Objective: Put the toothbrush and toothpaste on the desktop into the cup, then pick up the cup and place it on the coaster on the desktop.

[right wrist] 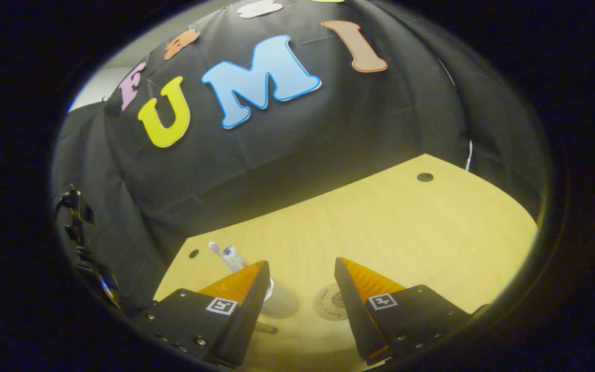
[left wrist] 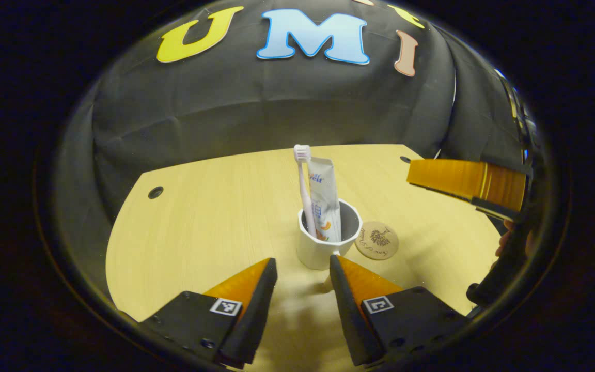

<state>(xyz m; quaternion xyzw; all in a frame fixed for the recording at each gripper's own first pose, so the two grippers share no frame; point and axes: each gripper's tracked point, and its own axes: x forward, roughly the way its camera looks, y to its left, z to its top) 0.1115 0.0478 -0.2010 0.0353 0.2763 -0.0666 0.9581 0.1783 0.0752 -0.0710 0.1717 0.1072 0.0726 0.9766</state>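
Your left gripper (left wrist: 303, 268) hangs unclenched just short of the cup (left wrist: 323, 243), touching nothing; your right gripper (right wrist: 301, 274) likewise spread, above the desktop (left wrist: 209, 206); toothbrush (left wrist: 303, 188) and toothpaste (left wrist: 324, 201) stand upright inside the cup; coaster (left wrist: 377, 240) lies just beside the cup, bare.

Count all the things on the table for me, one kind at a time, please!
Cup: 1
Toothbrush: 1, standing in the cup
Toothpaste: 1, standing in the cup
Coaster: 1, lying beside the cup
Total: 4
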